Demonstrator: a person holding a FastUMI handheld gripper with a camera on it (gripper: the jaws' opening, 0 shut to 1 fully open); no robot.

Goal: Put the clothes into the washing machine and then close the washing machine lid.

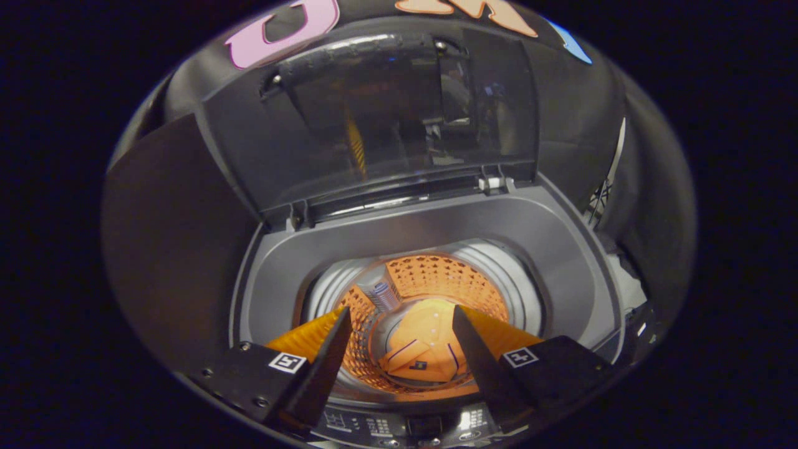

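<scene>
Your gripper [402, 324] hangs above the washing machine [561, 249], looking down into the drum [436, 277]. Fingers [330, 362] are spread wide, nothing between the pads, no contact with anything. The gap between them frames the drum opening.

The garment [421, 346] lies at the bottom of the drum, on the drum floor, below and just ahead of your fingertips, well clear of them. It looks like a folded shirt: orange cloth, a row of small pale buttons running up the middle, thin dark stripes at the edges of what look like sleeves or cuffs, and a small dark patch low on the front. It lies fairly flat, bunched slightly toward the near side of the drum. Its exact shape past the right finger is hidden.

The drum wall reads orange with a perforated pattern; whether that is its own colour or a reflection of the shirt, you cannot tell. A ribbed pale vane [384, 294] stands on the drum wall, on the far left side of the shirt.

The lid [386, 125] stands raised, hinged at the far rim of the machine, tilted back, its dark glass reflecting the booth. The control panel [411, 427] runs along the near rim of the machine, under your fingers.
</scene>
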